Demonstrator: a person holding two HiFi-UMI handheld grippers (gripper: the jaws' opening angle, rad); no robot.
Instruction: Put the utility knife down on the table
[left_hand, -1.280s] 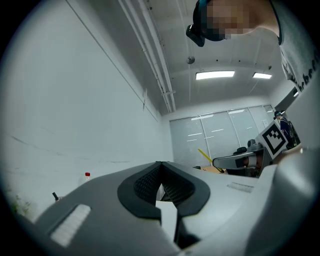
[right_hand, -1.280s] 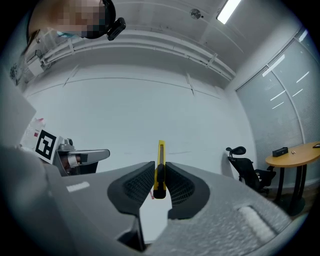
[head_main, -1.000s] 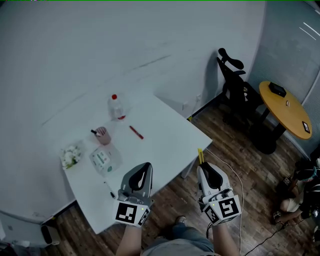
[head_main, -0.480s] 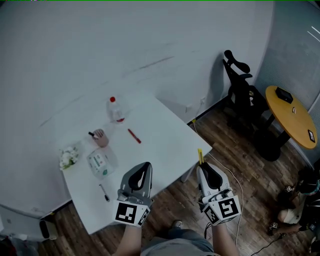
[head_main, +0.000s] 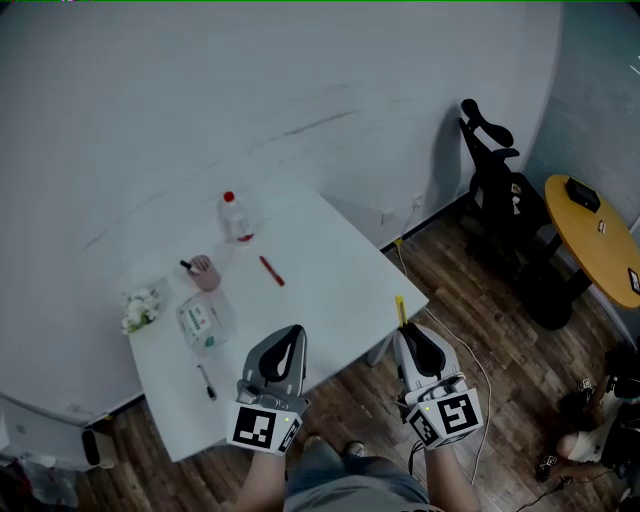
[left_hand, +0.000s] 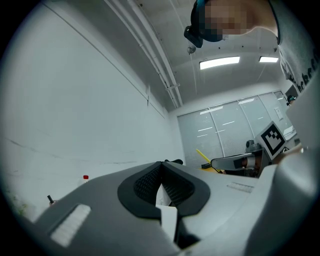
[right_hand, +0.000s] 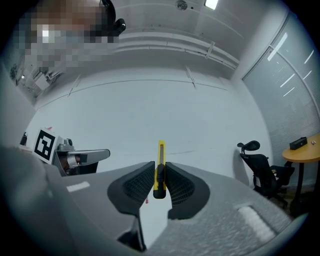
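A: right gripper (right_hand: 159, 169) status?

B: clamped on the utility knife (right_hand: 160, 150). The yellow body is pinched between both pads. Its lower end sits in the jaws, the rest sticks out past the tips, in line with them.

A: so the knife isn't on the table?

B: no, it's in the air, held. In the head view the utility knife (head_main: 400, 310) pokes out ahead of the right gripper (head_main: 405, 335). Its far end lines up with the near right edge of the white table (head_main: 330, 300), close to the corner. The gripper body is over the wood floor (head_main: 470, 330). Can't tell the height above the tabletop.

A: left gripper (left_hand: 161, 169)?

B: jaws pressed together, nothing between them. The head view has the left gripper (head_main: 291, 335) with its tips over the table's near edge, beside the right one but not touching it.

A: what's on the table?

B: everything is on the far left part, well apart from the knife:
- bottle (head_main: 236, 215) with a red cap
- pink cup (head_main: 205, 272)
- red pen (head_main: 272, 270), just right of the cup
- clear tub (head_main: 205, 322)
- pale bunch that looks like flowers (head_main: 142, 308)
- black pen (head_main: 206, 382), near the front edge

A: around it?

B: a black office chair (head_main: 495, 185) by the wall, and a round table (head_main: 600, 235) with a yellow top beside it.
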